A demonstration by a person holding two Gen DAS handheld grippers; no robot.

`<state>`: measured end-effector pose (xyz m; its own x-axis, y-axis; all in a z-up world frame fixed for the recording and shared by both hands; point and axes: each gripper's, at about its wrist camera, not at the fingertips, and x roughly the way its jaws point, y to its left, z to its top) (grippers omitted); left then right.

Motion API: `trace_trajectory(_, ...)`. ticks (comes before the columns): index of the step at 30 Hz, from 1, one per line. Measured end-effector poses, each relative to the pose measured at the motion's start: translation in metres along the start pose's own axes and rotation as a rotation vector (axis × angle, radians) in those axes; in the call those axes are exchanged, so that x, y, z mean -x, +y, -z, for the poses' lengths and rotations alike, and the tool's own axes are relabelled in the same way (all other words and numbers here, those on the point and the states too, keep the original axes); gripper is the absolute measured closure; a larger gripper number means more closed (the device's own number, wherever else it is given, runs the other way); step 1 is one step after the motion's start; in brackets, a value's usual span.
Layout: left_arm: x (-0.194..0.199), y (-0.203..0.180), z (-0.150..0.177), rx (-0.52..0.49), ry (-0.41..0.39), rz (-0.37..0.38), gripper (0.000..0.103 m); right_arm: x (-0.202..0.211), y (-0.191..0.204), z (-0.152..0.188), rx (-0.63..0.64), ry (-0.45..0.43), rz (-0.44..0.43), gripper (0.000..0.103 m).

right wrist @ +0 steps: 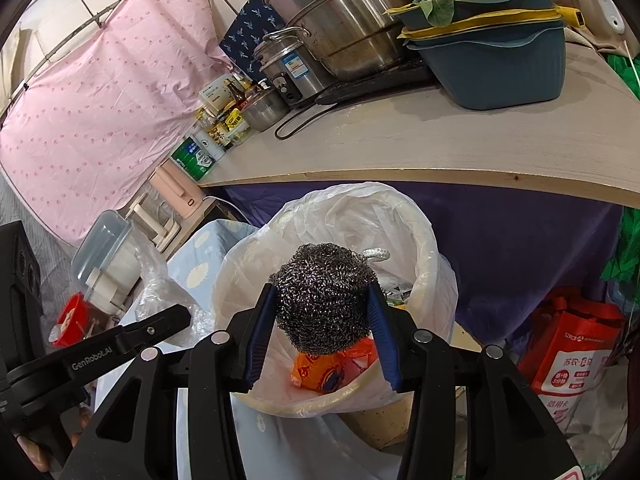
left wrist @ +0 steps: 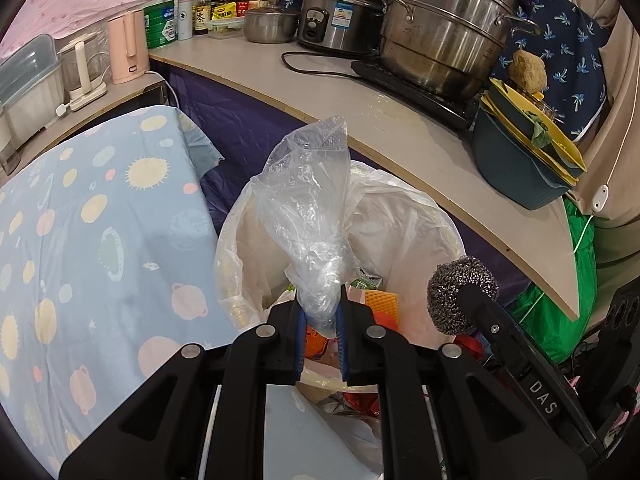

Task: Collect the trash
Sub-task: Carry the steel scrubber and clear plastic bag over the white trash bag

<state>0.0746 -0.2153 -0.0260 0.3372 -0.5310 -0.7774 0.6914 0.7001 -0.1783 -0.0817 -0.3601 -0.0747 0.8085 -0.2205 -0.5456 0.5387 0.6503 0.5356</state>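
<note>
A pale worktop (left wrist: 400,128) is loaded along its back edge: a large steel pot (left wrist: 444,28) on a black cooker, a rice cooker (left wrist: 336,16), a small lidded pot (left wrist: 270,20), bottles. Blue basins (left wrist: 516,156) are stacked at its right end.

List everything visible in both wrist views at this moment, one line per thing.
clear plastic bag: one, transparent, pinched in the left tool above the bin
steel wool scrubber: one, grey, clamped in the right tool above the bin
trash bin: one, cream with white liner, below the counter, holding wrappers
counter: one, beige
steamer pot: one, steel, on the counter
rice cooker: one, steel, beside it
basins: stacked, blue and yellow, counter end
kettle: one, pink
patterned cloth: one, light blue, left of the bin
left tool: shut
right tool: shut
</note>
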Motion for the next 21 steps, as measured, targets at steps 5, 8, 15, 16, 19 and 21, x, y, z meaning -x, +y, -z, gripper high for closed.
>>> trace_trajectory(5,-0.009,-0.004,-0.002,-0.01,0.012,0.001,0.091,-0.001,0.0,-0.001,-0.006,-0.002,0.003,0.058)
trace_trajectory(8,-0.013,-0.007,-0.003,-0.018,0.016,0.0,0.091,-0.002,0.0,-0.002,-0.002,-0.003,0.005,0.058)
trace_trajectory(15,-0.019,-0.01,-0.005,-0.023,0.02,0.004,0.091,-0.004,0.0,-0.003,-0.002,-0.001,0.005,0.058)
trace_trajectory(16,-0.019,-0.01,-0.006,-0.024,0.021,0.002,0.091,-0.005,0.0,-0.003,-0.002,-0.001,0.006,0.058)
trace_trajectory(19,-0.023,-0.011,-0.006,-0.027,0.028,0.0,0.091,-0.008,-0.001,-0.005,-0.003,-0.002,0.012,0.057)
trace_trajectory(21,-0.027,-0.012,-0.005,-0.028,0.034,-0.002,0.09,-0.01,-0.001,-0.006,-0.005,-0.001,0.012,0.057)
